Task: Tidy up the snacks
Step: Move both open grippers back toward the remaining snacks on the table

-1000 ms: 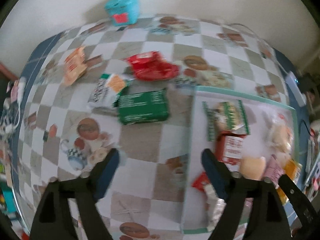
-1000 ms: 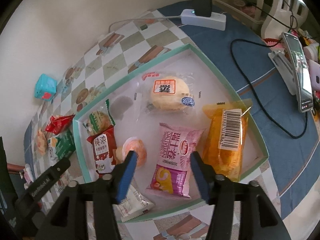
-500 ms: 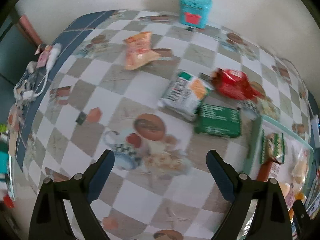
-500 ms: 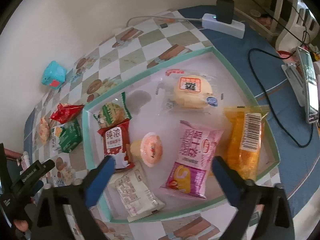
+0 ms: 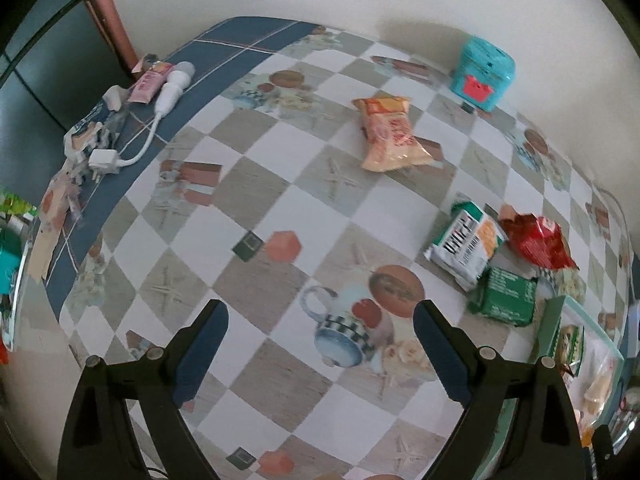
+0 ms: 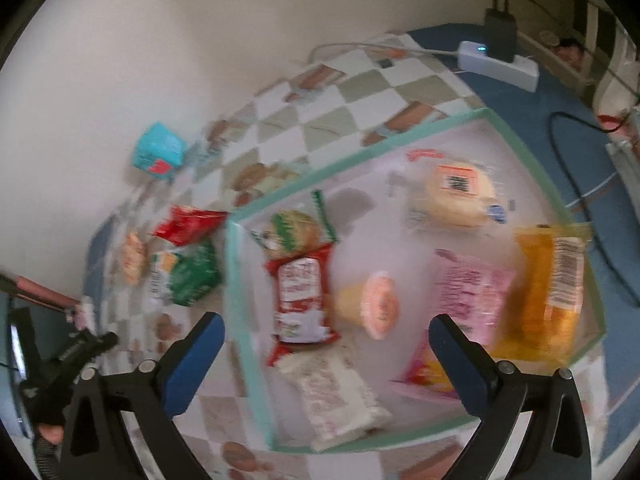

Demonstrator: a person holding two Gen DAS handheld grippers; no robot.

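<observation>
Snack packets blur inside the shallow green-rimmed tray (image 6: 436,128).
Right gripper (image 6: 326,354) jaws, just opened wide, hold nothing; left gripper (image 5: 320,344) jaws likewise gape empty.

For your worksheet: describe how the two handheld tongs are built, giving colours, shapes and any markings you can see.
The left tongs and the right tongs look alike: black angular frames with triangular cut-outs and small silver bolts, each ending in two flat dark blue fingers. Seen from the right wrist camera, the left tongs also carry pale lettering along the black body, too blurred to read.
</observation>
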